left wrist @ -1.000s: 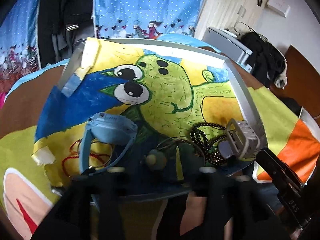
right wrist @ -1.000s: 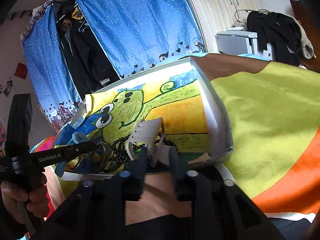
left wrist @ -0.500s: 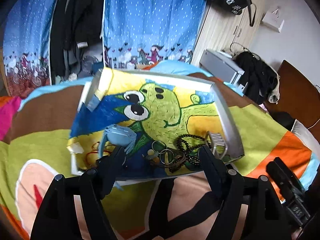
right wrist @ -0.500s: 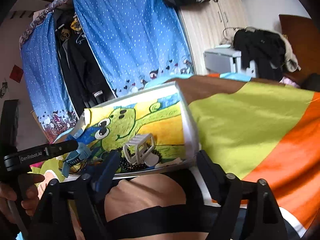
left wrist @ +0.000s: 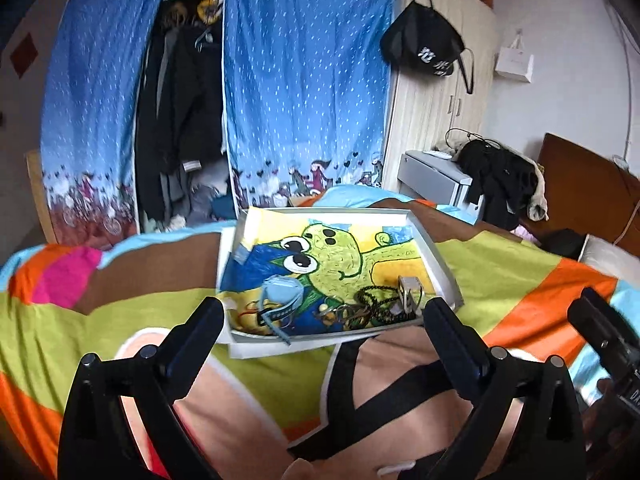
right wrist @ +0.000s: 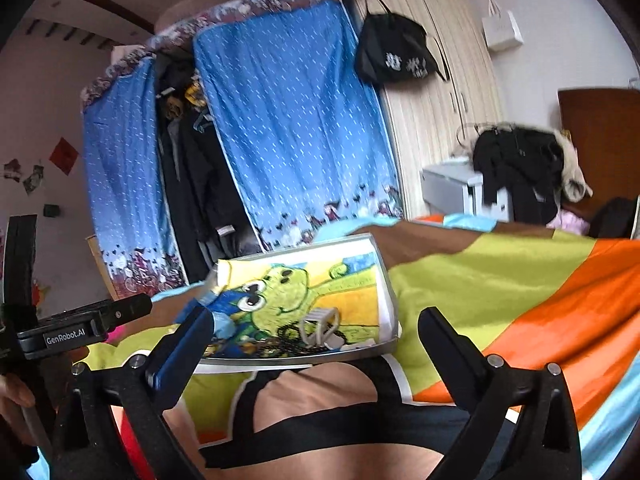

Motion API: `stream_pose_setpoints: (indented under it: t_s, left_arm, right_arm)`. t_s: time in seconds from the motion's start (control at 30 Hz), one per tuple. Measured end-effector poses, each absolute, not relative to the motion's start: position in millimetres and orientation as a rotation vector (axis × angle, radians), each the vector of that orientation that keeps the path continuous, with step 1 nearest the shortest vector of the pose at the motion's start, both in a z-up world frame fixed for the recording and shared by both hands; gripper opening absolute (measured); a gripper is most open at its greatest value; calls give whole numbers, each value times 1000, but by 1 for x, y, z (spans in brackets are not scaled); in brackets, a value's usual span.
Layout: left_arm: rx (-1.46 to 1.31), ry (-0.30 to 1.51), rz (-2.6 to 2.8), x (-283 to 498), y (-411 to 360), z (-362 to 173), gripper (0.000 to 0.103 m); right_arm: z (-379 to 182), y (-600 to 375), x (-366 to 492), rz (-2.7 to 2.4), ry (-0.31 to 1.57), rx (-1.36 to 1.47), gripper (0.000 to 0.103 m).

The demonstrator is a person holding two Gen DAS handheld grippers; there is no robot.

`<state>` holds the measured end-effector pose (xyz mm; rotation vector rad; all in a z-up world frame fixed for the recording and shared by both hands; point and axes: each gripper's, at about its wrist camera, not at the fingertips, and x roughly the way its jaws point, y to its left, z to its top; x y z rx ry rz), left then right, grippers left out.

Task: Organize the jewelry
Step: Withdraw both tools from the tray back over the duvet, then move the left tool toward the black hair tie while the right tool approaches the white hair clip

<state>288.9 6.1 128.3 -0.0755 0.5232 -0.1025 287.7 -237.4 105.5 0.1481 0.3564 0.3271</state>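
Jewelry heaped in the tray's near end; both grippers clear of it, empty.

Blue watch (left wrist: 280,292), black bead strand (left wrist: 374,300), grey hair claw (left wrist: 409,292) and rings lie on the cartoon-frog lining of the white tray (left wrist: 434,256), which sits on the patchwork bedspread (left wrist: 500,272). Left gripper (left wrist: 322,320) and right gripper (right wrist: 312,330): jaws have just been opening, now spread wide, nothing between them.
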Motion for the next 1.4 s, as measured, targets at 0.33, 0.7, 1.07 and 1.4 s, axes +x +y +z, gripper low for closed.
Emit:
stream_pose_setpoints:
  t_s: [0.33, 0.7, 1.07, 1.4]
  left_arm:
    - [-133, 448, -88, 194, 18, 113, 98]
    - [-100, 463, -23, 132, 19, 84, 98]
    - [-83, 547, -11, 117, 18, 40, 98]
    - [-85, 801, -162, 130, 9, -30, 98]
  right_arm:
    - [108, -222, 206, 324, 248, 107, 103]
    - [77, -213, 158, 328, 278, 34, 103]
    - [35, -220, 136, 308, 375, 25, 103]
    - [-19, -241, 147, 379, 629, 6, 103]
